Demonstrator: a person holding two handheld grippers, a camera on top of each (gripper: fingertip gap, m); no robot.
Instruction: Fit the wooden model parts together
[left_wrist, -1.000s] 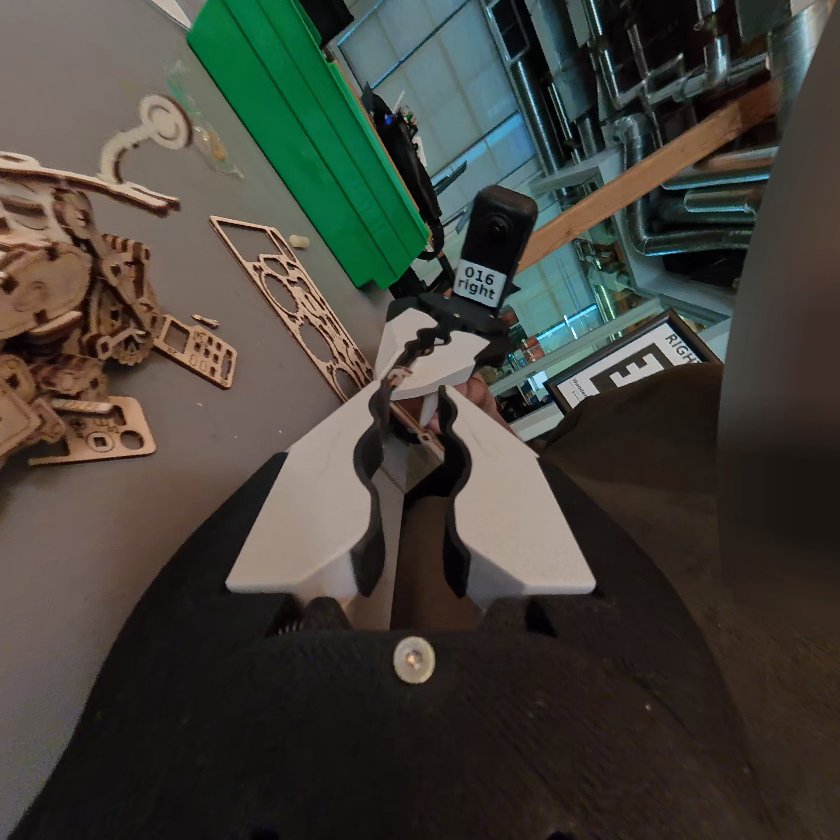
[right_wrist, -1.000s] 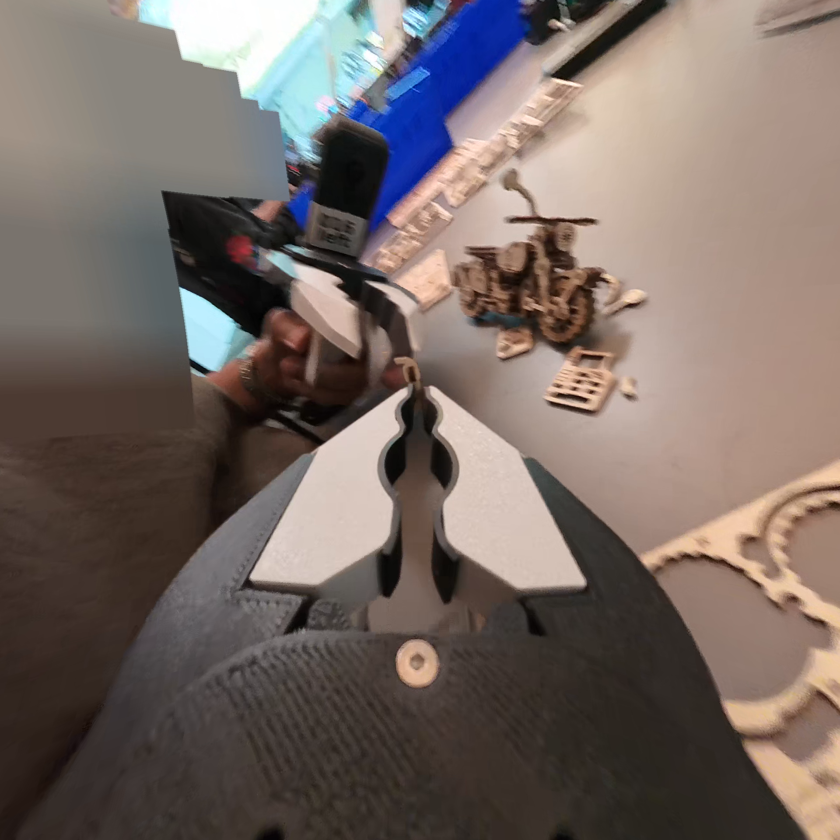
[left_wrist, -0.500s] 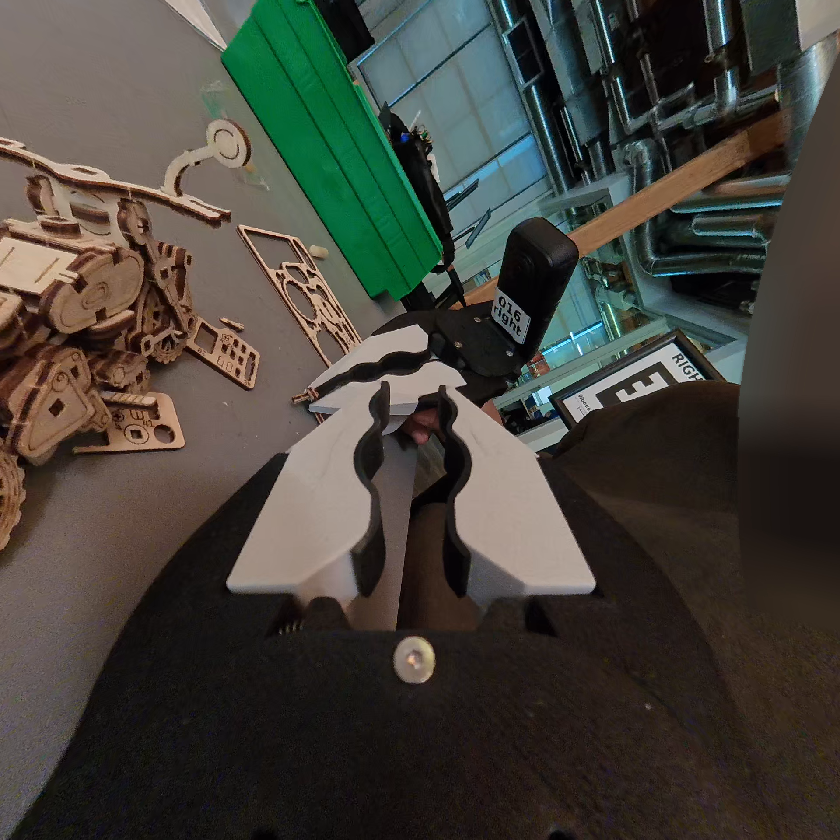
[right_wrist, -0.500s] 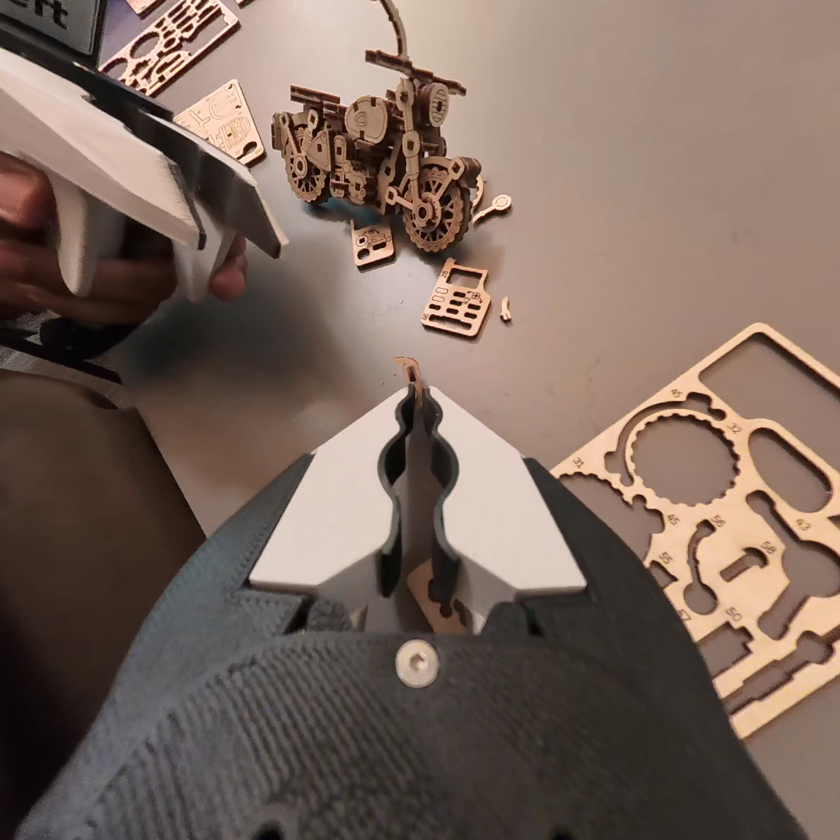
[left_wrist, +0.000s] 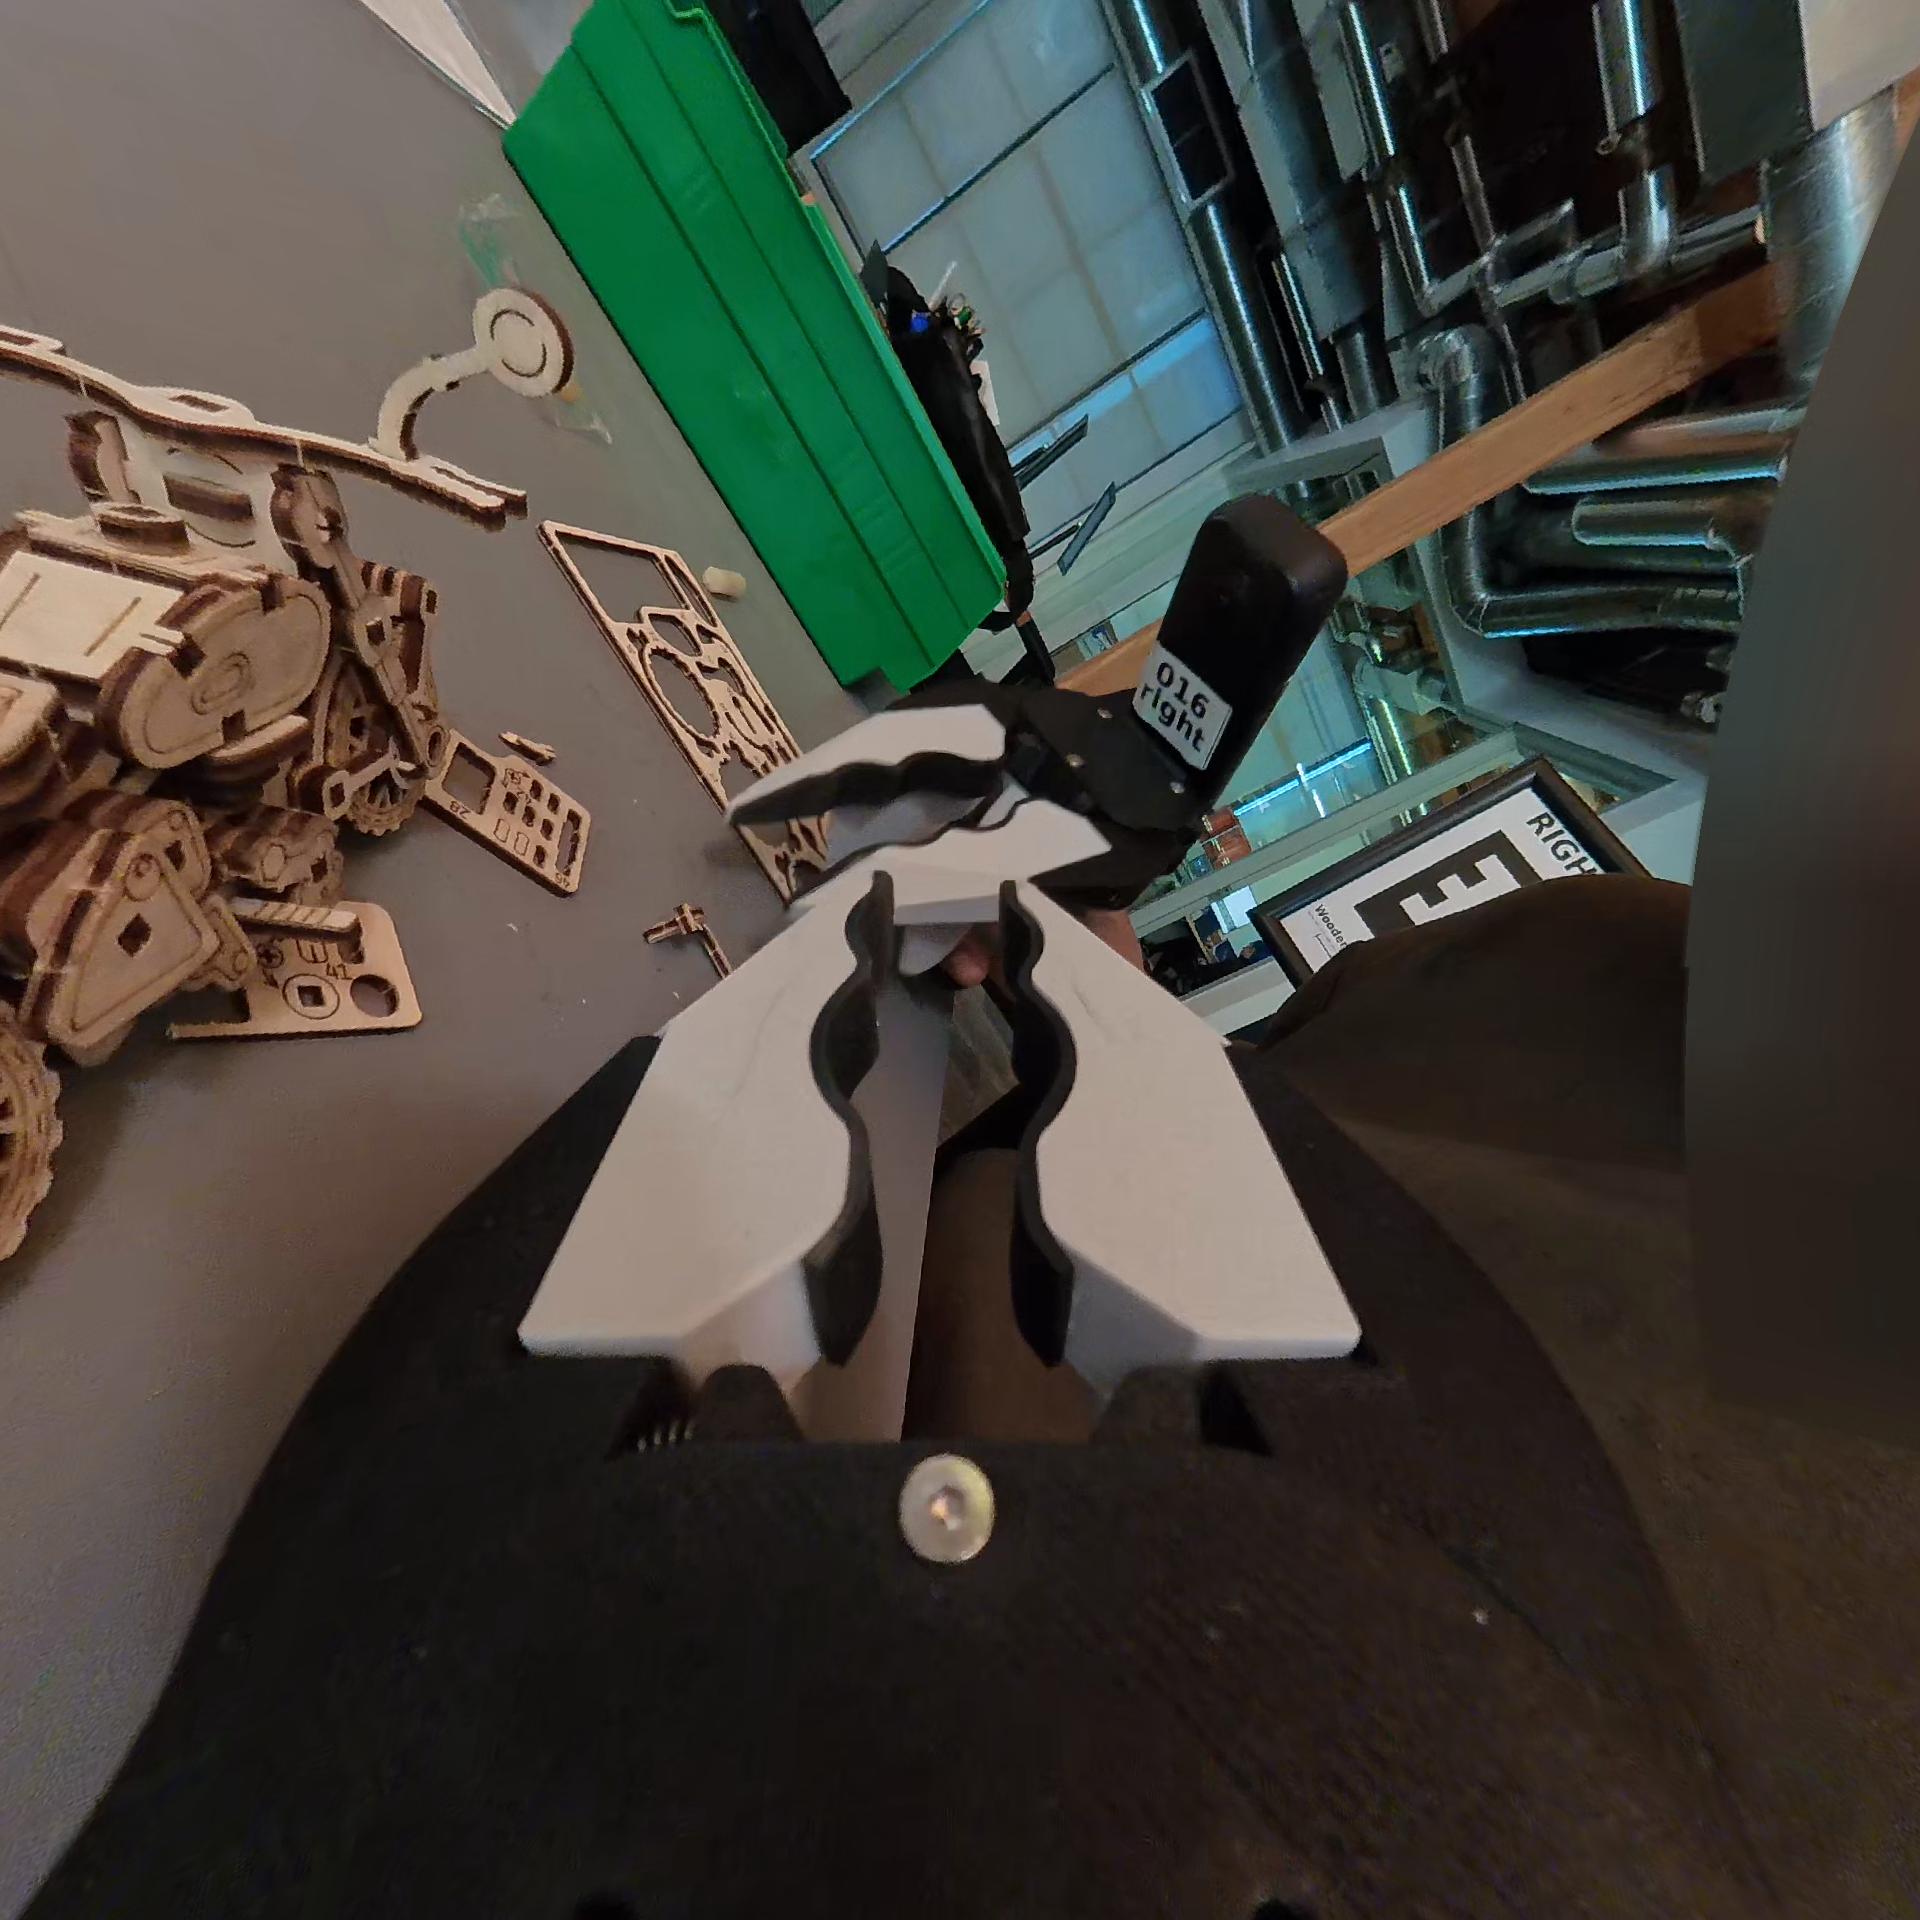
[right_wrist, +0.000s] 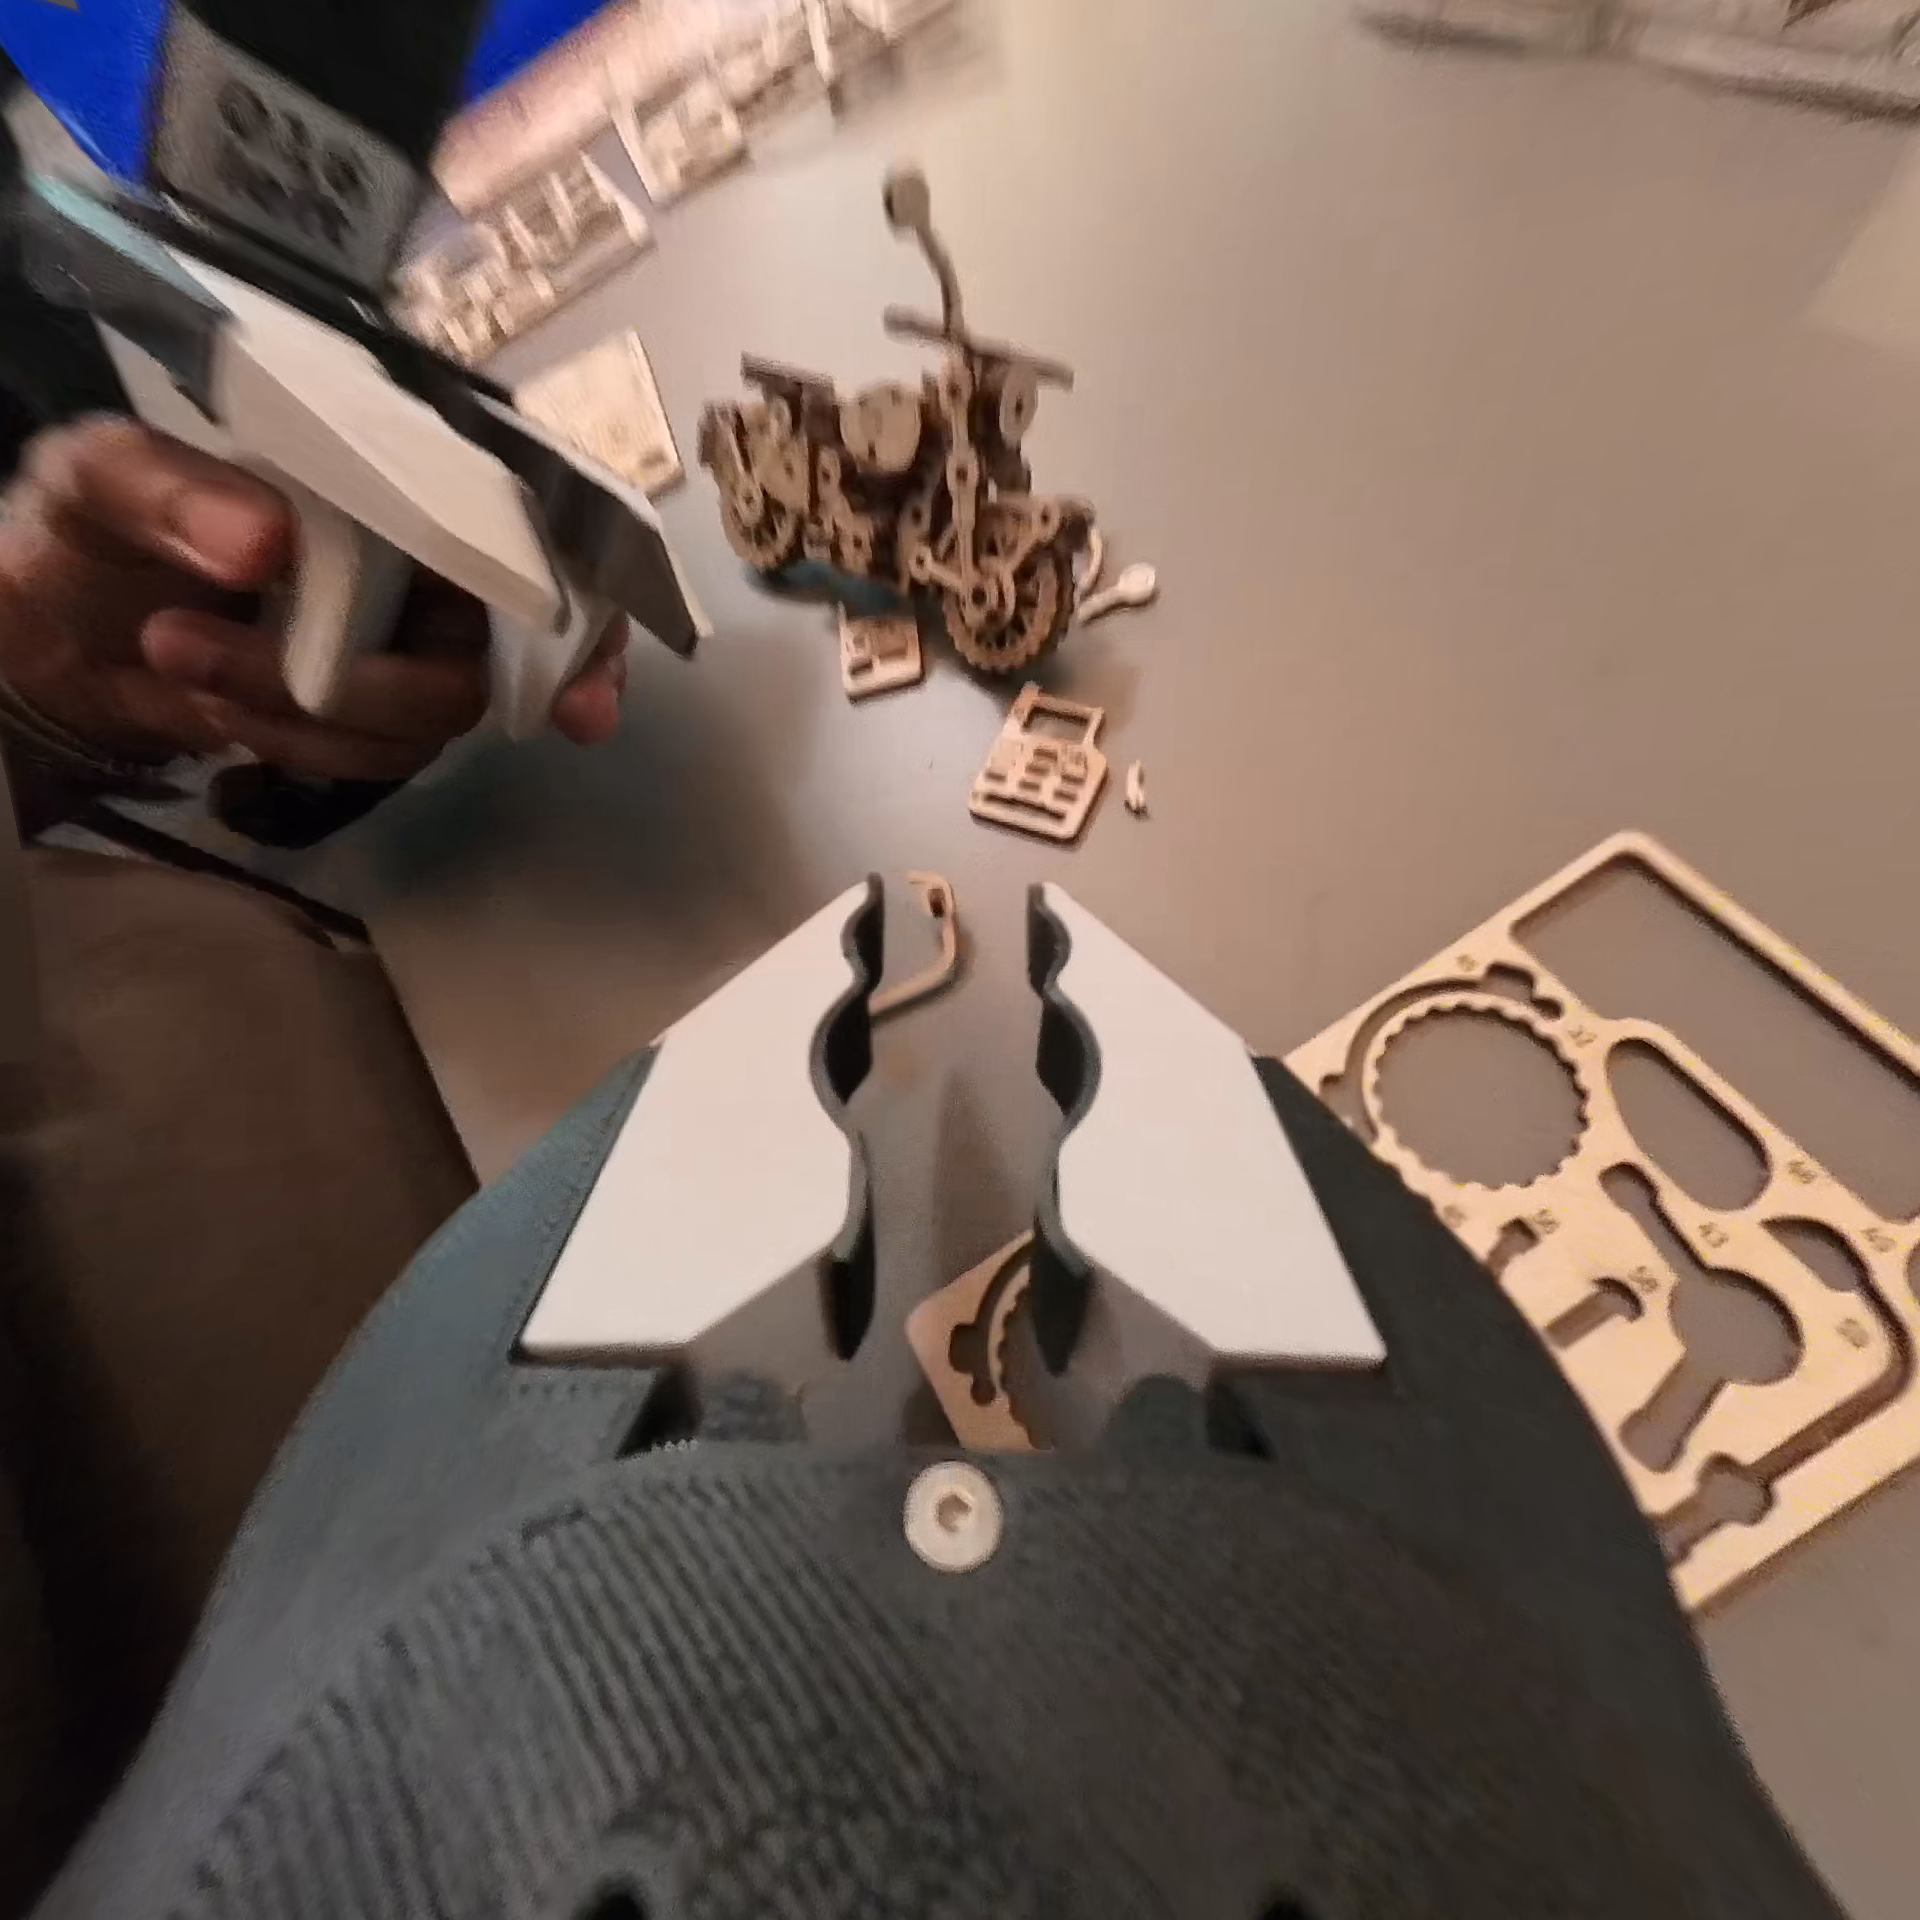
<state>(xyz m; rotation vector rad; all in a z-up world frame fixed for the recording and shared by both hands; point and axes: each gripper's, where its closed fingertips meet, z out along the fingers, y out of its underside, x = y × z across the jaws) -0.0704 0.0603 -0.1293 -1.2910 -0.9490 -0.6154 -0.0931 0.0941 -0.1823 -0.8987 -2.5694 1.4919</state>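
A wooden motorcycle model (right_wrist: 904, 509) stands on the grey table; it also shows at the left of the left wrist view (left_wrist: 208, 675). My right gripper (right_wrist: 954, 899) is open and empty, low over the table. A small hooked wooden piece (right_wrist: 925, 961) lies on the table between its fingertips, nearer the left finger; it also shows in the left wrist view (left_wrist: 686, 928). My left gripper (left_wrist: 948, 904) is open and empty, held above the table's near edge. It shows blurred at the left of the right wrist view (right_wrist: 623, 592), with a hand on its grip.
A large cut-out wooden sheet (right_wrist: 1662, 1195) lies right of my right gripper, and another sheet corner (right_wrist: 966, 1351) lies under it. Small wooden panels (right_wrist: 1039, 774) (left_wrist: 322, 987) lie near the model. A green crate (left_wrist: 748, 312) stands at the table's far side. Left tips to right tips: about 7 centimetres.
My right gripper has opened and let go of the small hooked piece, which now lies on the table. The left gripper stayed open and shifted slightly.
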